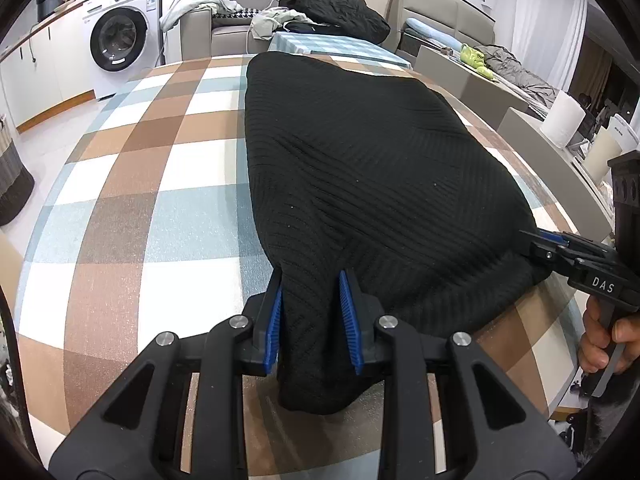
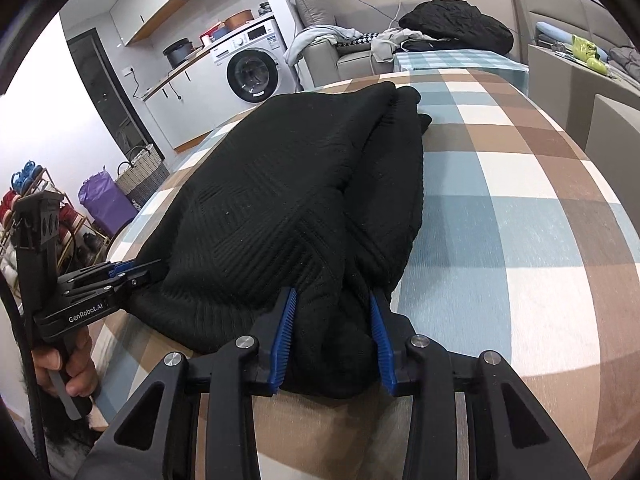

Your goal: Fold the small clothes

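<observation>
At centre frame in both wrist views, a black knit garment (image 1: pixel 360 168) lies folded on the checked tablecloth (image 1: pixel 132 208), its near hem bunched between the blue pads of the left gripper (image 1: pixel 312 316) at one corner and of the right gripper (image 2: pixel 334 340) at the other, each pinching the fabric. At upper left stand a washing machine (image 1: pixel 120 36) and counter, with a sofa (image 1: pixel 224 28) piled with clothes at top centre. A woven basket (image 2: pixel 142 172) and a purple bag (image 2: pixel 106 200) sit on the floor at left in the right wrist view.
</observation>
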`<state>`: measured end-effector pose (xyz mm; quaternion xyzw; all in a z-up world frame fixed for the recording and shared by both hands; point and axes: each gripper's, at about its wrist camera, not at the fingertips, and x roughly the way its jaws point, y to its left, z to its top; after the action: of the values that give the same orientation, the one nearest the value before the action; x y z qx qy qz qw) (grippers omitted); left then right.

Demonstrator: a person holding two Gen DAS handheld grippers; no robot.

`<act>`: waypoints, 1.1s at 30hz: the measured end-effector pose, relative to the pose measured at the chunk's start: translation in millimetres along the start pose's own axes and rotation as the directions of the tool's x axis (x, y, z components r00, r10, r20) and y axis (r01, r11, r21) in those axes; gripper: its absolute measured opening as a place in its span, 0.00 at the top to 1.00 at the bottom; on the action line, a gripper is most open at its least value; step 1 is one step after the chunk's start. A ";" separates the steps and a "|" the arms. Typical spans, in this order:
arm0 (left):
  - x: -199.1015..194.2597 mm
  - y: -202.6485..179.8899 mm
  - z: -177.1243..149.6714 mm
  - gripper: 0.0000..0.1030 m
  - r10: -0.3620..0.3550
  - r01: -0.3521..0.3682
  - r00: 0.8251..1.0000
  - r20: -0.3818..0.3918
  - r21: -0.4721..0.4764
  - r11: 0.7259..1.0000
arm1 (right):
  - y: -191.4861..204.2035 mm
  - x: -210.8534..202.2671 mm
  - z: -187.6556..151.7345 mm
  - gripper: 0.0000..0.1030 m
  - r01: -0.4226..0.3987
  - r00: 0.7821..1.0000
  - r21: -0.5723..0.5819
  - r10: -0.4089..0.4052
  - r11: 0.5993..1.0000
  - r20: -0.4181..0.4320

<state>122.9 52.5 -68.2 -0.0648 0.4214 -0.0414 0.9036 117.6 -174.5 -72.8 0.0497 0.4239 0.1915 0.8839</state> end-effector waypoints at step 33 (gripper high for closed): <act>-58.2 -0.7 -39.1 0.31 0.001 0.000 0.994 0.108 -0.011 1.000 | -42.7 -26.6 -4.5 0.50 0.029 1.000 0.151 -0.030 0.988 0.005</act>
<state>55.5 56.1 -49.0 -0.0716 0.3722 -0.0353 0.9247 111.8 -224.3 -66.9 0.1108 0.4344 0.1456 0.8819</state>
